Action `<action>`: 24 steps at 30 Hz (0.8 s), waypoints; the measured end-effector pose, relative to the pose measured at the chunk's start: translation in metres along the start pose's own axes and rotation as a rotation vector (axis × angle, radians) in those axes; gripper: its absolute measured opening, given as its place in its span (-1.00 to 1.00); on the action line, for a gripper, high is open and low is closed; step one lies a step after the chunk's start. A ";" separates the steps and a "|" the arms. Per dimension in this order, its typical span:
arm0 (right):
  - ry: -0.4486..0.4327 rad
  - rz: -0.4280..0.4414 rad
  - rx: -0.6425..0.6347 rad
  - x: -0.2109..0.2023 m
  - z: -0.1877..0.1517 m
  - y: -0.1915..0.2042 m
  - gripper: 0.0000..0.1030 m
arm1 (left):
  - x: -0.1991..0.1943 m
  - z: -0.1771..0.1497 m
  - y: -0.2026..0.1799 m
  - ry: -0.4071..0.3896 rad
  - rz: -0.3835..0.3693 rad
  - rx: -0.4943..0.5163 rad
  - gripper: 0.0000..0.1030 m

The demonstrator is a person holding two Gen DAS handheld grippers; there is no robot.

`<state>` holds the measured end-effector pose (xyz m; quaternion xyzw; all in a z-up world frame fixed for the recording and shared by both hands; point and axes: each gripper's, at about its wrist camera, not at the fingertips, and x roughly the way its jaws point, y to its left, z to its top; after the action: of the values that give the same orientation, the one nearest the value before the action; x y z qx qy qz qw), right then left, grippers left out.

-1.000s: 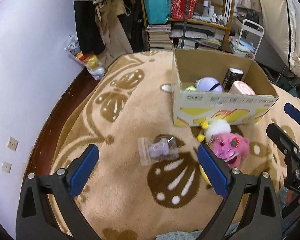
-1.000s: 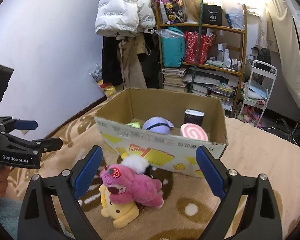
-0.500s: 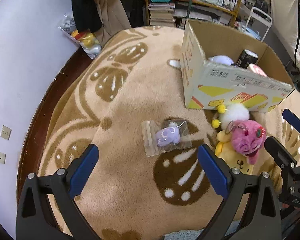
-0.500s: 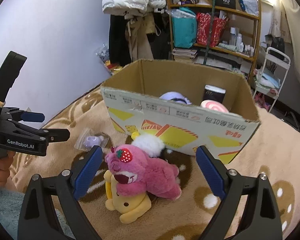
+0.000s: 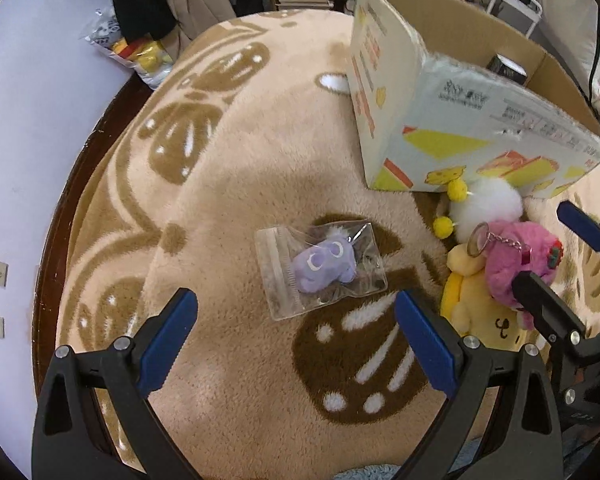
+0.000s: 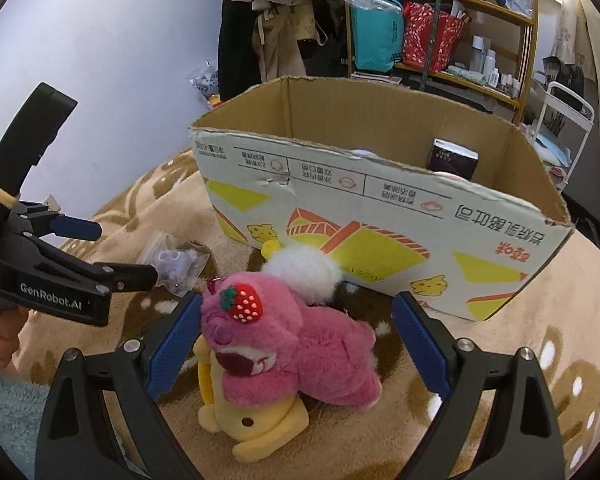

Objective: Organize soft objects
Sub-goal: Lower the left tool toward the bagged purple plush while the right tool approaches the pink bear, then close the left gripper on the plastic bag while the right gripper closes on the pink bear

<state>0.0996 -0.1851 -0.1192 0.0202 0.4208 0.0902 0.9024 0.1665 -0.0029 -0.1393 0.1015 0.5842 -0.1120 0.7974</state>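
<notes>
A purple plush in a clear zip bag (image 5: 323, 266) (image 6: 176, 265) lies on the beige rug, just ahead of my open left gripper (image 5: 296, 338). A pink bear plush (image 6: 288, 340) (image 5: 516, 264) with a strawberry on its head lies on a yellow plush (image 6: 256, 428) (image 5: 476, 308), beside a white pompom toy (image 6: 304, 270) (image 5: 486, 204). My right gripper (image 6: 296, 344) is open, its blue pads on either side of the pink bear, not touching. The cardboard box (image 6: 380, 208) (image 5: 460, 120) stands right behind the plushes.
The box holds a dark carton (image 6: 454, 158) and other items mostly hidden by its wall. A shelf (image 6: 440, 20) with bags, hanging coats (image 6: 268, 32) and a white cart (image 6: 568, 120) stand behind. The lilac wall (image 5: 28, 140) borders the rug on the left.
Both grippers have moved down and forward: the bagged purple plush is nearer the left gripper, and the pink bear now lies between the right gripper's pads. Both stay open.
</notes>
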 end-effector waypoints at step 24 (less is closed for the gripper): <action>0.003 0.072 0.007 0.013 0.000 0.009 0.18 | 0.052 0.012 -0.009 0.057 0.012 -0.014 0.90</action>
<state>0.1067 -0.1738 -0.1283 0.0384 0.4215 0.1212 0.8979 0.1895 -0.0182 -0.1859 0.1026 0.6067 -0.1000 0.7820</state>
